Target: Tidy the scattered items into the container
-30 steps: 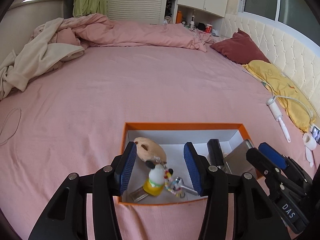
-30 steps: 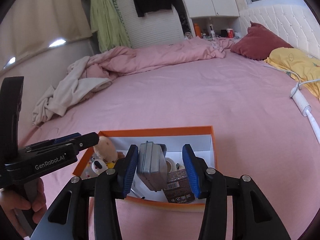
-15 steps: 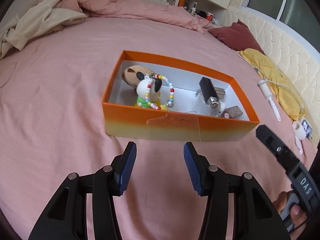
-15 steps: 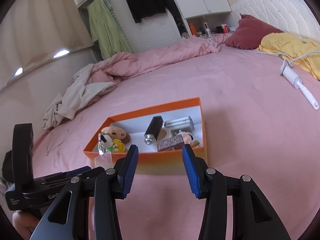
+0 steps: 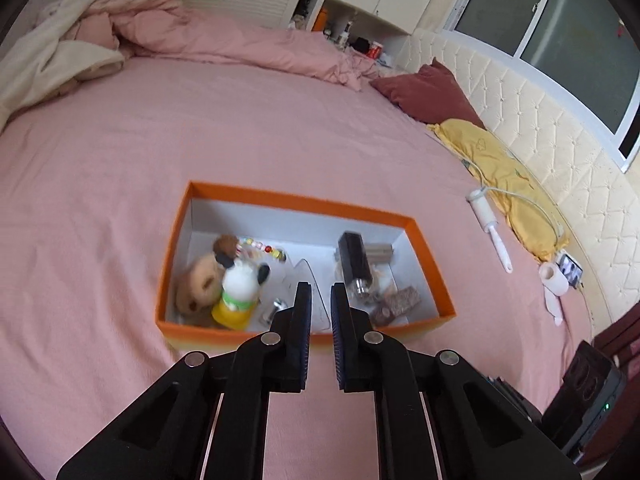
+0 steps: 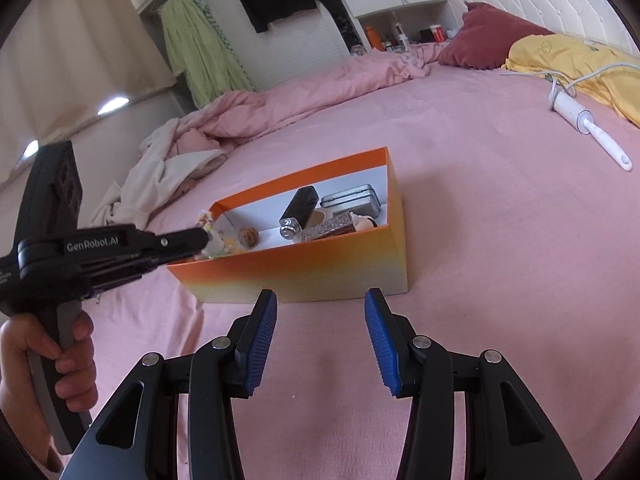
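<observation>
1. The left gripper [image 5: 321, 300] had its jaws drawn nearly together, and nothing was seen between the pads. A second earlier they stood wide apart. Its tips hung over the near wall of the orange box [image 5: 304, 198].

2. The right gripper [image 6: 321, 312] had its jaws part-open and empty, as wide as a second earlier. A second earlier they reached over the box and framed the metal tin; now they stood short of the near wall, over bare pink bedsheet [image 6: 500, 240].

3. Just ahead of the left jaws, inside the box, lay a clear plastic piece [image 5: 310, 280]. To their left sat a white and yellow figure toy [image 5: 240, 292], a brown plush [image 5: 198, 286] and a bead string [image 5: 262, 247]. To their right lay a black cylinder [image 5: 354, 260] and a patterned block [image 5: 400, 300].

4. In the right wrist view a metal tin [image 6: 352, 200] rested at the far end of the box, beyond the jaws.

5. Judgement: both grippers were empty, with the small items in the box, so that stage looked finished.

6. Well right of both jaws a white lint roller [image 5: 490, 232] lay on the sheet. Whether it belonged to the task could not be told.
</observation>
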Demonstrator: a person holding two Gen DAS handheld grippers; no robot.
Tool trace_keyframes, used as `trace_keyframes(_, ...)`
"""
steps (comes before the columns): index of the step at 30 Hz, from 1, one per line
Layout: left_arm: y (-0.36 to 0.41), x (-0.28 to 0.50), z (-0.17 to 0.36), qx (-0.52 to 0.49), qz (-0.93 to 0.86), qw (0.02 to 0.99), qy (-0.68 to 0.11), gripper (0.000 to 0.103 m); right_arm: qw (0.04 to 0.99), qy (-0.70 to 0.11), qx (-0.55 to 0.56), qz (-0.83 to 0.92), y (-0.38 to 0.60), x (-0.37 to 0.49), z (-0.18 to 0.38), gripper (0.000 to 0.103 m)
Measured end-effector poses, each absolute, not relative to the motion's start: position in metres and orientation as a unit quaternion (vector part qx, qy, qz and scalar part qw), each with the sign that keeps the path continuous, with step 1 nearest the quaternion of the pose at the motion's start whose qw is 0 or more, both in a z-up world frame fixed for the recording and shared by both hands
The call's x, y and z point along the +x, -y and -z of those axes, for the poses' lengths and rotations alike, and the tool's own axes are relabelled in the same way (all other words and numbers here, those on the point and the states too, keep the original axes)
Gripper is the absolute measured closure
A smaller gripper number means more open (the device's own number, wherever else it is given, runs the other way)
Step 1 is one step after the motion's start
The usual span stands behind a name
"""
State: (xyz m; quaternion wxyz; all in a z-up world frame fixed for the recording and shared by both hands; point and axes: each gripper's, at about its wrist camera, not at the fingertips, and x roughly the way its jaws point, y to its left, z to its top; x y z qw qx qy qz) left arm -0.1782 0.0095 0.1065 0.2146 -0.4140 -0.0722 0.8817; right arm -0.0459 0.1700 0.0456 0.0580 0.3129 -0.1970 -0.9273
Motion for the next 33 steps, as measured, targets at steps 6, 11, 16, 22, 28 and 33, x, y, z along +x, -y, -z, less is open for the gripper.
trace_keyframes(6,-0.003,-0.173,-0.116,-0.39,-0.9,0.183,0.063,0.056,0.065,0.186,0.32,0.927,-0.16,-0.042,-0.046,0.058)
trace_keyframes(11,0.011,-0.131,-0.119,-0.377,-0.915,0.143,0.01,0.05,0.066,0.17,0.319,0.93,-0.151,-0.037,-0.053,0.058)
trace_keyframes(16,0.028,-0.078,-0.103,-0.4,-0.91,0.106,-0.001,0.036,0.013,0.112,0.341,0.933,-0.137,-0.029,-0.061,0.058)
trace_keyframes(22,0.043,-0.028,-0.059,-0.448,-0.89,0.076,0.028,0.036,-0.007,0.09,0.372,0.924,-0.13,-0.002,-0.055,0.058)
trace_keyframes(28,0.029,-0.01,-0.011,-0.467,-0.882,0.053,-0.027,0.029,-0.025,0.069,0.423,0.903,-0.122,0.023,-0.025,0.055)
trace_keyframes(33,0.02,-0.011,-0.002,-0.464,-0.883,0.045,-0.055,0.007,-0.034,0.05,0.426,0.903,-0.119,0.031,-0.004,0.052)
